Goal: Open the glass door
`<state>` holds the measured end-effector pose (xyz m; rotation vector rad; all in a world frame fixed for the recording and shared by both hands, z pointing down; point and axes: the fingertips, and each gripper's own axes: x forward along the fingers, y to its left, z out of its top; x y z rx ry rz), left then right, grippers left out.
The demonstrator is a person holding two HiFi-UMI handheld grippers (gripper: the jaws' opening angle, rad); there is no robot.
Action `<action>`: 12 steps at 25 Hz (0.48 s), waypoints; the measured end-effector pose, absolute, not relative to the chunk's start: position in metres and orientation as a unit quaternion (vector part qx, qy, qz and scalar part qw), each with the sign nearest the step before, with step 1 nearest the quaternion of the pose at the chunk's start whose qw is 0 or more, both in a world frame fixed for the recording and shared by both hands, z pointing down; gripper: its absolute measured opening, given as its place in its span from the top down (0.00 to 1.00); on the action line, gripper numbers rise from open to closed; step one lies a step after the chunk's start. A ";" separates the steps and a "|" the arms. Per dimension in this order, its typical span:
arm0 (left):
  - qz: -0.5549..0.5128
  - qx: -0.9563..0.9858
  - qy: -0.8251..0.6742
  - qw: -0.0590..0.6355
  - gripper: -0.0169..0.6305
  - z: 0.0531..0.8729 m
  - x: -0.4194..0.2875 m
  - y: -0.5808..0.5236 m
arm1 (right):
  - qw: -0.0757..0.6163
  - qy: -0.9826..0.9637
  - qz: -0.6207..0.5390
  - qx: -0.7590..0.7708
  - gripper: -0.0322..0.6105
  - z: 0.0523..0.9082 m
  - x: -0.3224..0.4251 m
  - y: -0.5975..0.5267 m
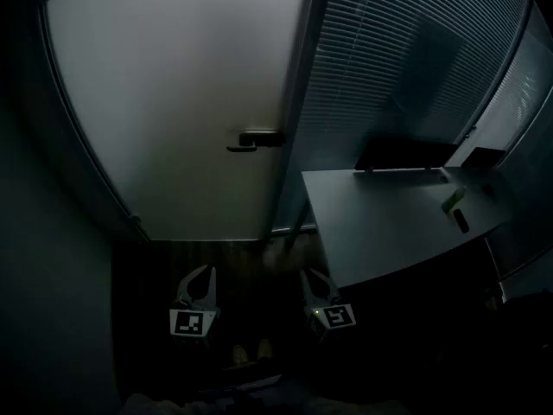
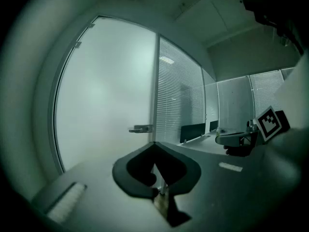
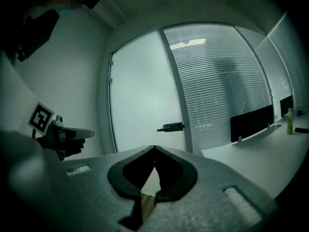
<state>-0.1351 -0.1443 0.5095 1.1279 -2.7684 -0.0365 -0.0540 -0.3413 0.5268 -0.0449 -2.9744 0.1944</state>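
Nearest, low above the dark wood floor (image 1: 216, 253): left gripper (image 1: 206, 273), fingers shut tip to tip, nothing between. Just right of it and apart from it, right gripper (image 1: 306, 275), fingers likewise pressed together and empty. Both side by side, aimed nearly level toward the door, touching nothing.

Beyond, straight ahead: frosted glass door (image 1: 173, 102), closed, filling the left and middle of the head view. Plain wall (image 1: 52, 258) along its left side. Two small hinges (image 3: 111, 80) high on the door's left edge. On the right edge, at mid height, a dark lever handle (image 1: 255, 138), level, pointing left, well apart from both grippers.

Right of the door: closed blinds (image 1: 406, 59) running off to the right. In front of them a pale counter (image 1: 371, 223), its near left corner close by the right gripper in the head view. Along the counter's far edge, a low dark screen (image 1: 406, 155). Toward the far right corner, a small greenish bottle (image 1: 453, 201), upright in the right gripper view. Just beside the bottle, a small dark thing (image 1: 462, 220), too small to name.

Dim light throughout, floor and lower corners almost black.
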 end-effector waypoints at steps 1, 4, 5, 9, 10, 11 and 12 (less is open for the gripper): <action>-0.010 0.377 -0.923 0.077 0.97 0.510 -0.136 -0.144 | 0.078 -0.995 0.069 -0.014 0.95 0.526 -0.055 -0.341; 0.001 0.379 -0.922 0.077 0.97 0.513 -0.140 -0.141 | 0.073 -0.994 0.077 -0.012 0.95 0.525 -0.058 -0.338; 0.007 0.379 -0.922 0.077 0.97 0.514 -0.142 -0.140 | 0.073 -0.994 0.077 -0.012 0.95 0.525 -0.058 -0.336; 0.007 0.399 -0.914 0.073 0.97 0.514 -0.140 -0.141 | 0.079 -0.994 0.076 -0.010 0.95 0.530 -0.060 -0.331; -0.004 0.415 -0.907 0.071 0.97 0.513 -0.137 -0.142 | 0.081 -0.994 0.076 -0.008 0.95 0.532 -0.059 -0.330; -0.014 0.433 -0.898 0.072 0.97 0.512 -0.133 -0.143 | 0.084 -0.994 0.075 -0.007 0.95 0.535 -0.059 -0.328; -0.021 0.447 -0.891 0.074 0.97 0.511 -0.131 -0.144 | 0.086 -0.993 0.075 -0.006 0.95 0.536 -0.060 -0.327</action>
